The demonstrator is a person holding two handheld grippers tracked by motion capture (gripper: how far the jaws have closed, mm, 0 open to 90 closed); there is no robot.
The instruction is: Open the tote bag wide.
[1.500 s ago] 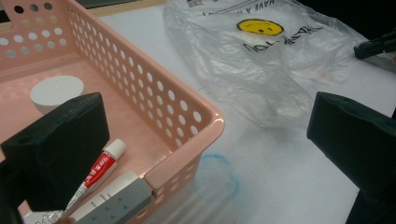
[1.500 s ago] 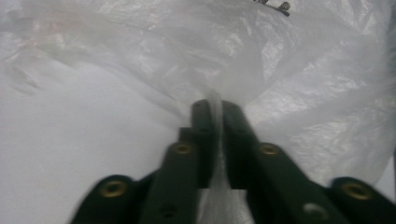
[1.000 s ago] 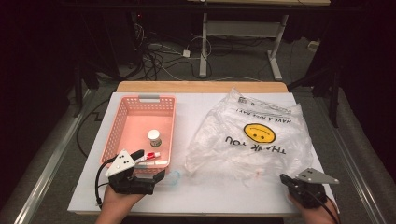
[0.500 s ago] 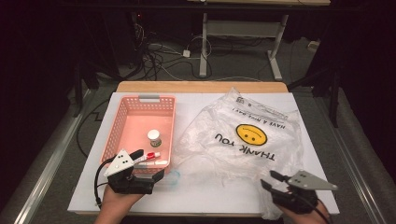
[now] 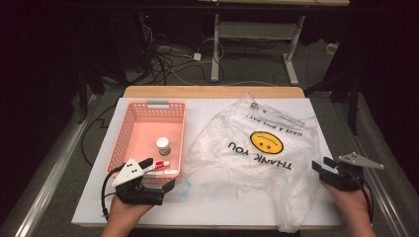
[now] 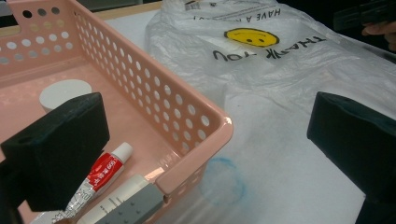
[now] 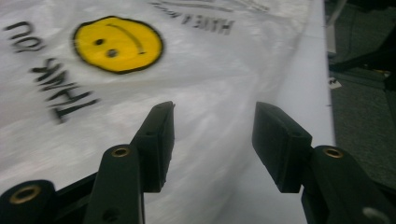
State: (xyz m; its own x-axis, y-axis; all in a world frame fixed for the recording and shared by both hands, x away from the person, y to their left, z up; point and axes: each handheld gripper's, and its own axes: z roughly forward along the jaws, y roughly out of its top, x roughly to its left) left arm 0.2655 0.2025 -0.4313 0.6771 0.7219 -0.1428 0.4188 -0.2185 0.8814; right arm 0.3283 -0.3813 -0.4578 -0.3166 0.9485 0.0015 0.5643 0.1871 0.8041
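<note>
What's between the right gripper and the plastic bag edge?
Nothing visible. The right gripper has open jaws with nothing between them, pointed at the near side edge of the plastic bag on the white board. No other item lies in that gap.

You get bright overhead light on white table (image 5: 207, 217); surroundings near black. Glare on basket (image 6: 227, 127) rim in left gripper view. Right gripper view: bag (image 7: 140, 93) print motion-blurred, jaws sharp. High view soft, low-res.
</note>
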